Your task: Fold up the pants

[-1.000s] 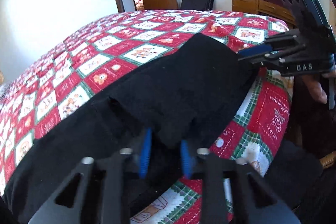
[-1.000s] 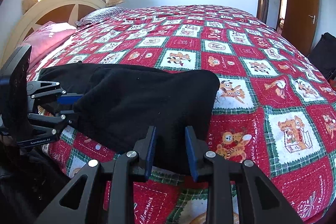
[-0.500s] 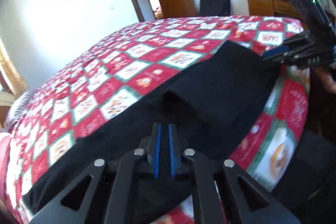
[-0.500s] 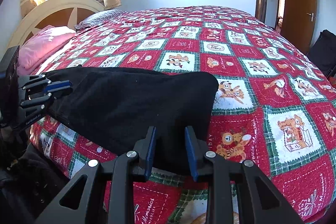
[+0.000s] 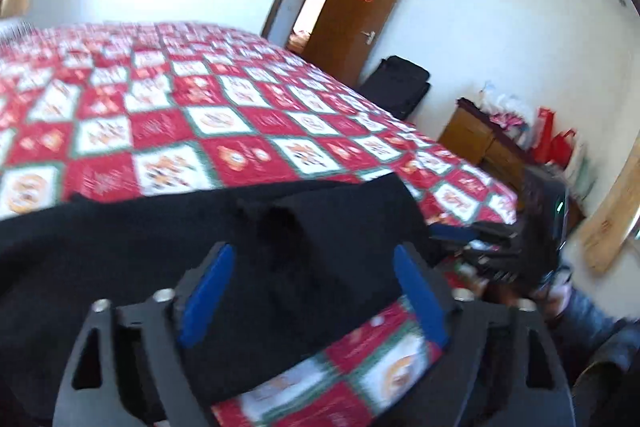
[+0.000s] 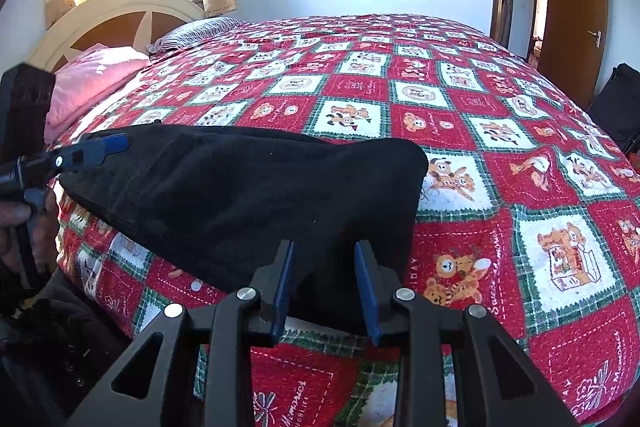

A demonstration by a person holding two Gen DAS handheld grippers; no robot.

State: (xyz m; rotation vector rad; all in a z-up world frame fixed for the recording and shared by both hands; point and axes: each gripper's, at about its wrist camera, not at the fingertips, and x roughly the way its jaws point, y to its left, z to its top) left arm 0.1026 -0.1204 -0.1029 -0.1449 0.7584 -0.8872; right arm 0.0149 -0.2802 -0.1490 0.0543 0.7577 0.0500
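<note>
Black pants [image 6: 240,195] lie folded along the near edge of the bed [image 6: 440,99], stretched between both grippers. My right gripper [image 6: 325,281] holds their right end: the cloth fills the gap between its blue pads, and its jaws are just starting to open. My left gripper [image 5: 314,291] hovers over the left end [image 5: 120,267] with its jaws opening wide; the cloth lies below them, and the pads touch nothing. In the right wrist view the left gripper [image 6: 108,145] sits at the pants' far left corner. The left wrist view shows the right gripper [image 5: 472,239] blurred at the cloth's right end.
A red, white and green checked quilt [image 5: 240,131] covers the bed. Pink pillow [image 6: 92,79] and headboard [image 6: 120,15] are at the left. A black bag [image 5: 400,87], a wooden dresser [image 5: 480,143] and an open door [image 5: 360,11] stand beyond the bed's foot.
My left gripper, shut on the pants half a second ago, has let go, opened wide, rolled and shifted along the edge. The pants lie flatter. The right gripper has stayed put.
</note>
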